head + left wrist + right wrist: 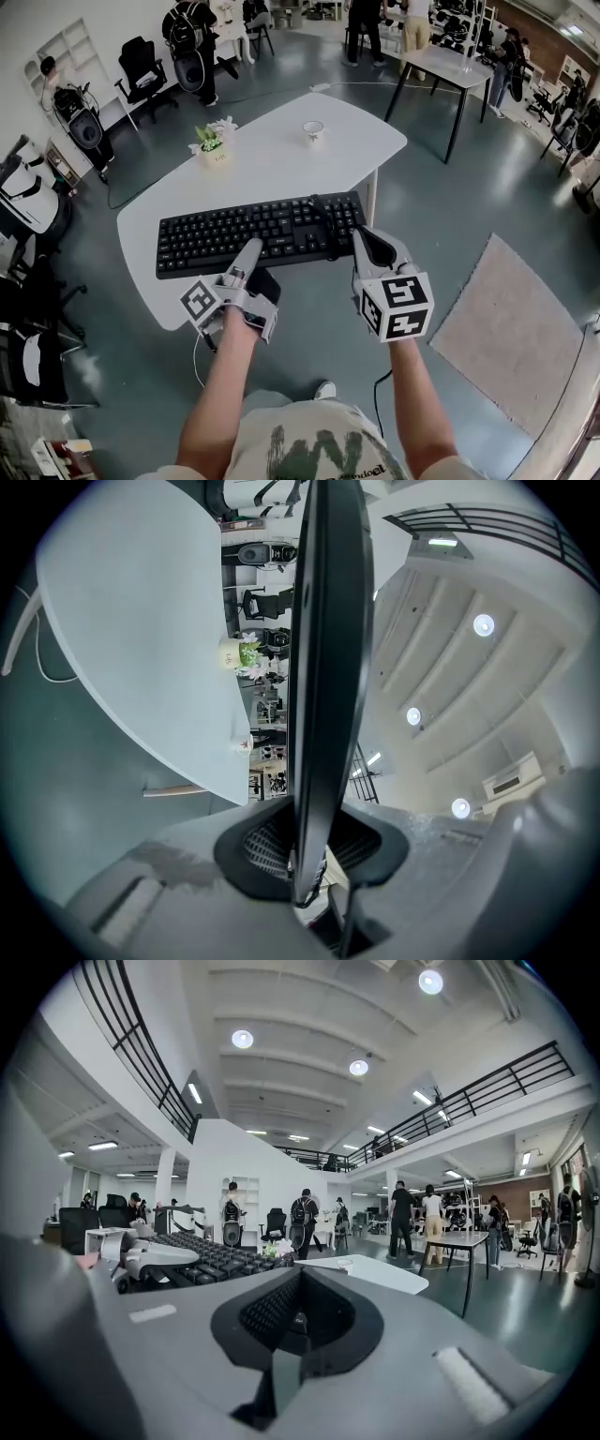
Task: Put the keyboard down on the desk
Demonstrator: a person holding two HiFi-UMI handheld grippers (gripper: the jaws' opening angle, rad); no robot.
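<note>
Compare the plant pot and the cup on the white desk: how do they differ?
The plant pot holds green leaves and pale flowers; the cup shows nothing in it. The plant pot stands near the desk's left edge; the cup stands farther back, toward the right. Both are small, pale, upright, and rest on the desk apart from each other.

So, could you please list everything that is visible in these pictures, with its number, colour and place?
desk: one, white, centre
keyboard: one, black, over the desk's near part
cup: one, white, desk's far end
potted plant: one, green with pale flowers, desk's far left
second table: one, white top, black legs, background right
rug: one, beige, floor at right
office chairs: several, black, left side
people: several, background
left gripper: one, grey, shut on the keyboard's near edge
right gripper: one, grey, jaws together, by the keyboard's right end
</note>
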